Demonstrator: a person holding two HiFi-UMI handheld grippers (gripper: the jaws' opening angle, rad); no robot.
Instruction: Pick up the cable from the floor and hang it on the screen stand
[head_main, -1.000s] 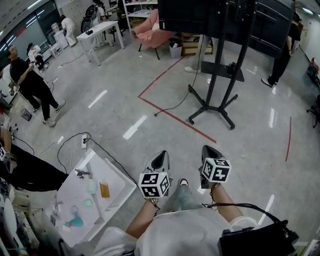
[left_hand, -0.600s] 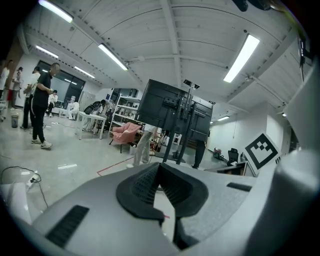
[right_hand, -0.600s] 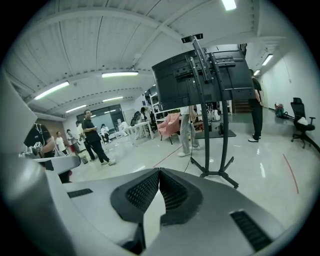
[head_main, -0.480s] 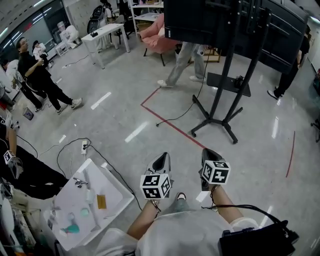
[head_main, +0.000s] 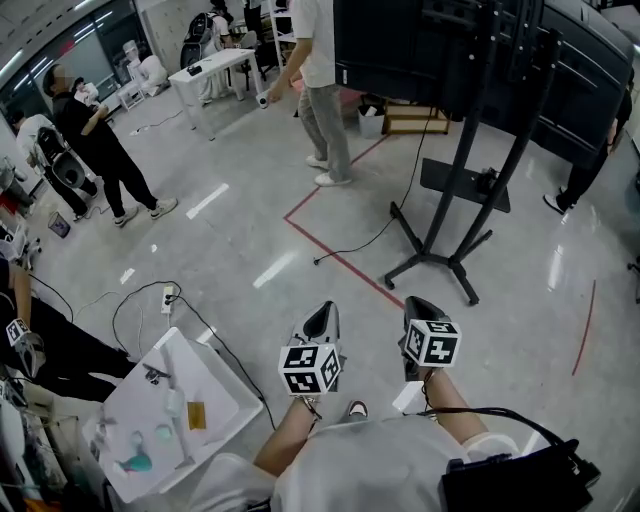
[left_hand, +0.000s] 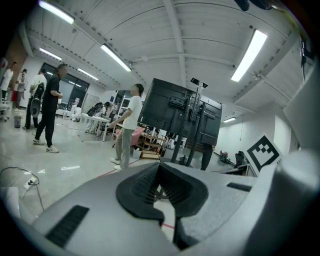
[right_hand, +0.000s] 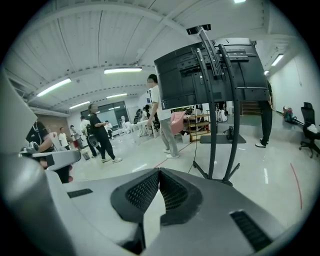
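Grey shiny floor with red tape lines on it, a few other people milling around, usual busy lab scene. What's changed in the last second: the person wearing the rig has been walking toward the screen stand. From the head view the stand sits lower and bigger in frame than it did a moment ago, and its feet are noticeably closer. Someone in a white top has also wandered into the area right next to it, where a second ago you'd only see legs passing.

So for the task this looks like the approach, nothing more. No pickup has started as far as I can tell.

Both tools are just carried out in front. The left gripper has its jaws pressed together with nothing in them, and its own view shows the two ribbed pads meeting with only floor beyond. Same for the right gripper: jaws closed, empty.

The cable is the thin black one whose loose end lies on the floor where it crosses the red tape, then curves off toward the stand and climbs up behind the screen. It's ahead of both sets of tips and well apart from them, not touching anything the person holds. The loose end is a bit nearer the left gripper's side. I'd guess they need to close more ground, open up, and bend down before anything happens.
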